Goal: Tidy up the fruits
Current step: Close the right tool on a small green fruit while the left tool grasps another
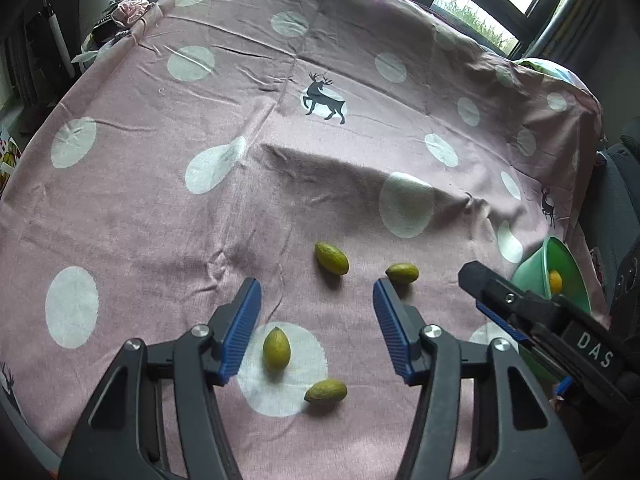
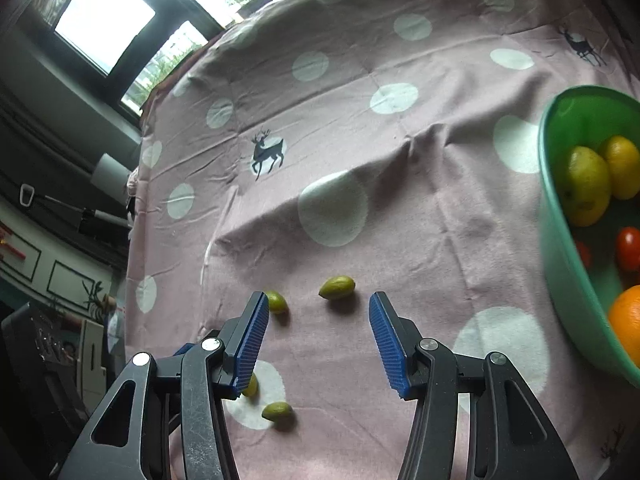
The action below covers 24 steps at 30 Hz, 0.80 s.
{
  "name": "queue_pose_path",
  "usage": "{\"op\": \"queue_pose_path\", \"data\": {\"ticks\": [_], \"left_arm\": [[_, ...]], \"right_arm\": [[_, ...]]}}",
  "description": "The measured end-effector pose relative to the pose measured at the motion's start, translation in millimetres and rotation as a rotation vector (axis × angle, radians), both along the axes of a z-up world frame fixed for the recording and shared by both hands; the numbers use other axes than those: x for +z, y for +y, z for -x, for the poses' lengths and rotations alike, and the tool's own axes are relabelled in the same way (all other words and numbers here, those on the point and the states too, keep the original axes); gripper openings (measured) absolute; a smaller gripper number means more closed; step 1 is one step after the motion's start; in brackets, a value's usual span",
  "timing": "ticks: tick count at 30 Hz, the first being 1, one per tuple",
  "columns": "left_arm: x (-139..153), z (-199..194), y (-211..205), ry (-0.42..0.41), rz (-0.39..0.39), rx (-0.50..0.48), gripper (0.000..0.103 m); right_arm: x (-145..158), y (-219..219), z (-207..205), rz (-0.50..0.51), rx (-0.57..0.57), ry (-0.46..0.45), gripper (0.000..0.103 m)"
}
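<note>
Across the worktop lies a pink cloth [image 1: 160, 200] with white dots and small deer prints, creased into a raised fold near its middle. At the right edge sits a green bowl [image 2: 560, 272], tilted in the right wrist view, already holding yellow-green fruits, small red ones and an orange [image 2: 628, 320]. The left tongs [image 1: 317, 308] hover over the cloth, spread apart and empty; the right tongs [image 2: 318, 320] are likewise apart, nothing between them. Four small green oval fruits remain loose on the cloth, well apart from the bowl: a far fruit [image 1: 331, 258], a right-hand fruit [image 1: 402, 273] just beside the left tongs' right finger, an upright-lying fruit [image 1: 276, 348] on a white dot, and a near fruit [image 1: 326, 391] at the dot's edge. Judgement: sorting is partly done, four pieces left to move. These fruits look light, firm and smooth-skinned, with tapered ends, so they would likely roll or squirt out if pinched at the tips. Best hold is across the widest middle, pads square to the long axis, moderate squeeze. The soft cloth may bunch under the pads; descend cleanly. The far fruit sits nearly centred ahead of the left tongs and seems the easiest next pick.
</note>
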<state>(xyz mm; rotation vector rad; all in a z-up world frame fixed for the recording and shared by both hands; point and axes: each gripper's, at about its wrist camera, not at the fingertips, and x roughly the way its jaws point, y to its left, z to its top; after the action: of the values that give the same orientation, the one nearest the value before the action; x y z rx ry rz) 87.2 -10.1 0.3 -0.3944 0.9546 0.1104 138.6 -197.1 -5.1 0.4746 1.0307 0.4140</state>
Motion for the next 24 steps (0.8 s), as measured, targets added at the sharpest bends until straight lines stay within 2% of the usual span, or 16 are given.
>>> {"op": "queue_pose_path", "data": {"ticks": [7,12,20,24], "left_arm": [[-17,-24,6,0.026,0.088,-0.004,0.043],[-30,-39,8,0.068,0.127,0.020,0.036],[-44,-53,17,0.097,0.210,0.049,0.034],[-45,-55,15,0.090,0.190,0.063,0.031]], "right_arm": [[-25,13,-24,-0.052,0.003,0.085,0.036],[-37,23,-33,-0.016,-0.015,0.121,0.035],[-47,23,-43,-0.006,-0.053,0.162,0.031],[-47,26,-45,0.016,-0.069,0.145,0.026]]}}
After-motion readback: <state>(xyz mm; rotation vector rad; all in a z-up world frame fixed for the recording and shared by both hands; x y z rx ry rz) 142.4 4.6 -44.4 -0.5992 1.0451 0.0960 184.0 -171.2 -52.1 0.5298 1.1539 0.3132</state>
